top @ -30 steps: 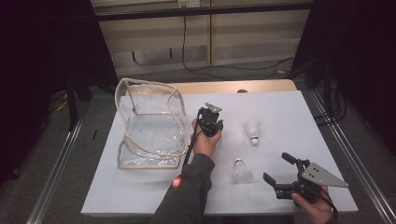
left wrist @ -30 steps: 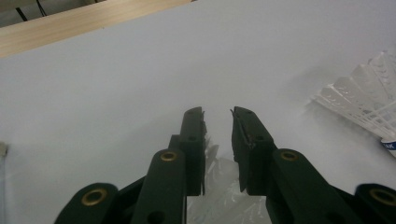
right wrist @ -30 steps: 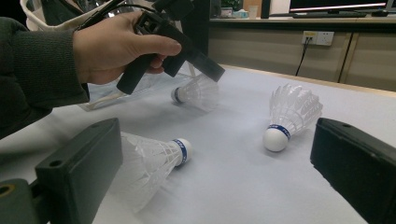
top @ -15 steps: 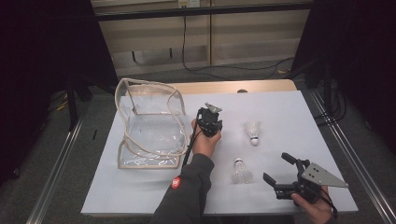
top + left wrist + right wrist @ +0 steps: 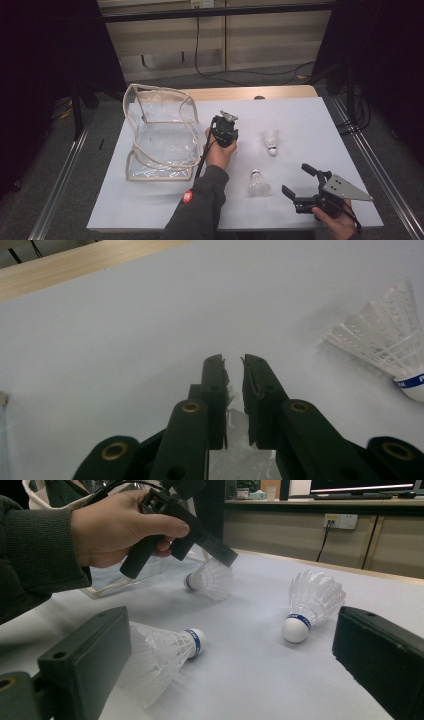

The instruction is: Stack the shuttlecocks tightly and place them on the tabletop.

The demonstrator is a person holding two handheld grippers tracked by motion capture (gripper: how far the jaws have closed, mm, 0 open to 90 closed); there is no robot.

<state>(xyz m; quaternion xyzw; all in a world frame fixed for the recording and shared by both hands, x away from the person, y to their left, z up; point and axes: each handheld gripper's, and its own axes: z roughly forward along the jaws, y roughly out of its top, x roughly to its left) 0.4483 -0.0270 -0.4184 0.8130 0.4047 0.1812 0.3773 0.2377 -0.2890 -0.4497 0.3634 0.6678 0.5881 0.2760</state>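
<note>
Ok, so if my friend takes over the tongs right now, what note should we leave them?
Left tongs: just been closing, now pinching the feathers of one shuttlecock, which looks to be resting on the white table beside the clear bag.
Right tongs: open, holding nothing, near the front right edge.
Two loose shuttlecocks lie on the table: the far one and the near one, close to the right tongs.
Done: first shuttlecock gripped. No shuttlecock can be seen in the bag.
Left: probably lift it into the bag, then the other two.
</note>
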